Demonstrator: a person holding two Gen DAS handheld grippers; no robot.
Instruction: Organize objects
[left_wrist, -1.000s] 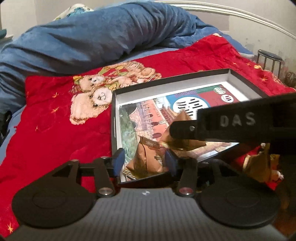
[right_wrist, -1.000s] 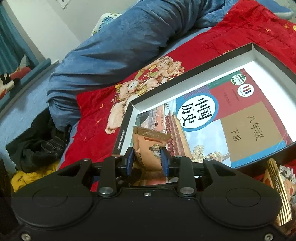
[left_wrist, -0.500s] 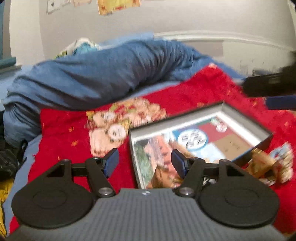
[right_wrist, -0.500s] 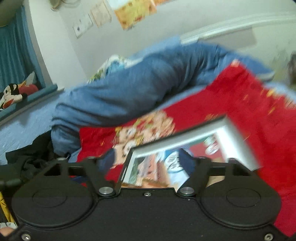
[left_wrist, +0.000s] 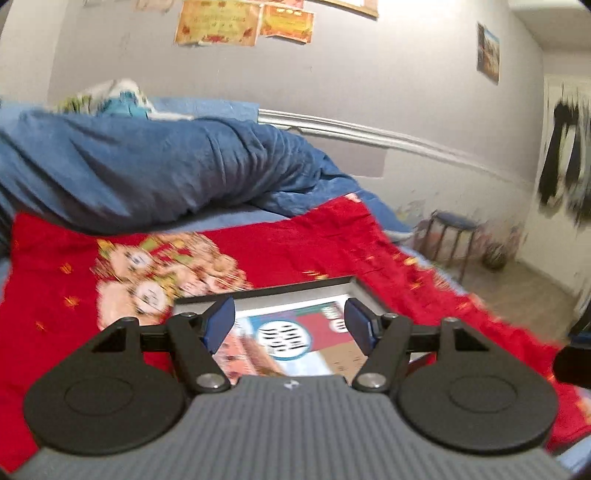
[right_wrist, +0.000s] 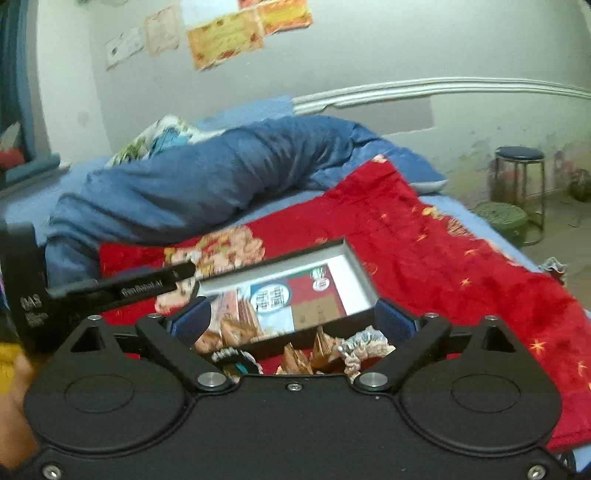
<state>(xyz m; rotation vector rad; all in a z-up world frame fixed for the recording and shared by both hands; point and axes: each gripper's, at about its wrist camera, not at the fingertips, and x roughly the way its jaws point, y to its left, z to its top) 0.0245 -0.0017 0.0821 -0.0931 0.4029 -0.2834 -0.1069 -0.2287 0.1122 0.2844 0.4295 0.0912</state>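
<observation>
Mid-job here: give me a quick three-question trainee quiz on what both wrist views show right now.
1. True or false: the left gripper is shut on a snack packet.
2. What lies flat inside the shallow box?
A. a textbook
B. a towel
C. a plate
3. Fill in: the box rests on a ___ blanket.

Key:
1. False; its jaws stand open and hold nothing.
2. A, the textbook.
3. Red.

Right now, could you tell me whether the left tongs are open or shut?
Open. The left tongs have their blue pads spread wide apart with nothing held between them; the book in the box shows through the gap.
</observation>
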